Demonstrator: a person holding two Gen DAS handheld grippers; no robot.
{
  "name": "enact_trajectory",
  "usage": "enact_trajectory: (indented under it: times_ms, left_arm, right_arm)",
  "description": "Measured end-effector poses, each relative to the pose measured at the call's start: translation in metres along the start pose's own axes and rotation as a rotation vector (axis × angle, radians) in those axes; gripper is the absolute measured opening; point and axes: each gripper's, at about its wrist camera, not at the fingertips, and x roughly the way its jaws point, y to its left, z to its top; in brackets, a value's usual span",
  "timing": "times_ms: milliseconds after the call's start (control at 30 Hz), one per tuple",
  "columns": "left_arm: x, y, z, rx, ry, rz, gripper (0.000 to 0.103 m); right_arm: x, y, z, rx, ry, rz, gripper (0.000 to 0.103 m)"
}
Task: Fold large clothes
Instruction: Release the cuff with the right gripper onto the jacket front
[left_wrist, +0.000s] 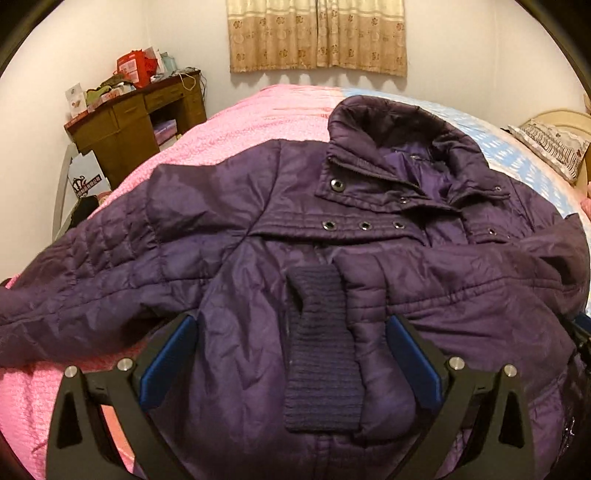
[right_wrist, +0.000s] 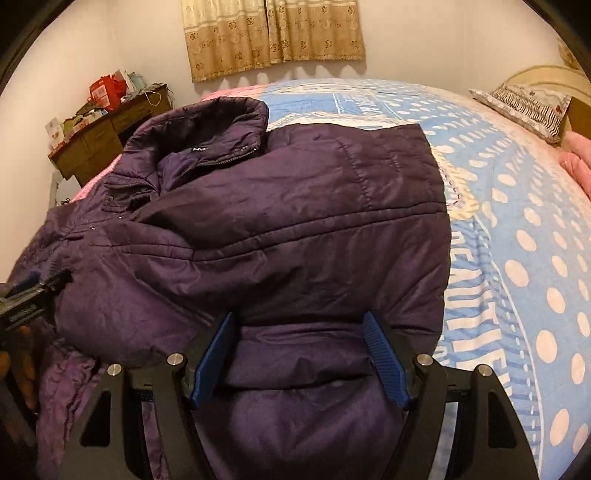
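A large dark purple padded jacket lies front up on the bed, collar at the far end. Its right sleeve is folded across the chest, and the sleeve's ribbed knit cuff lies at the middle. My left gripper is open, its blue pads either side of the cuff, just above the jacket. In the right wrist view the jacket shows with the folded sleeve on top. My right gripper is open over the jacket's lower right part. The left gripper also shows at the left edge there.
The bed has a pink blanket on the left and a blue dotted sheet on the right. A cluttered wooden desk stands at the back left. A pillow lies at the headboard. Curtains hang on the far wall.
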Motion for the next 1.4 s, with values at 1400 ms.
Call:
enact_trajectory:
  times_ms: [1400]
  left_arm:
    - [-0.019, -0.006, -0.016, -0.082, 0.072, -0.264, 0.089]
  right_arm:
    - [0.020, -0.004, 0.016, -0.099, -0.016, -0.139, 0.073]
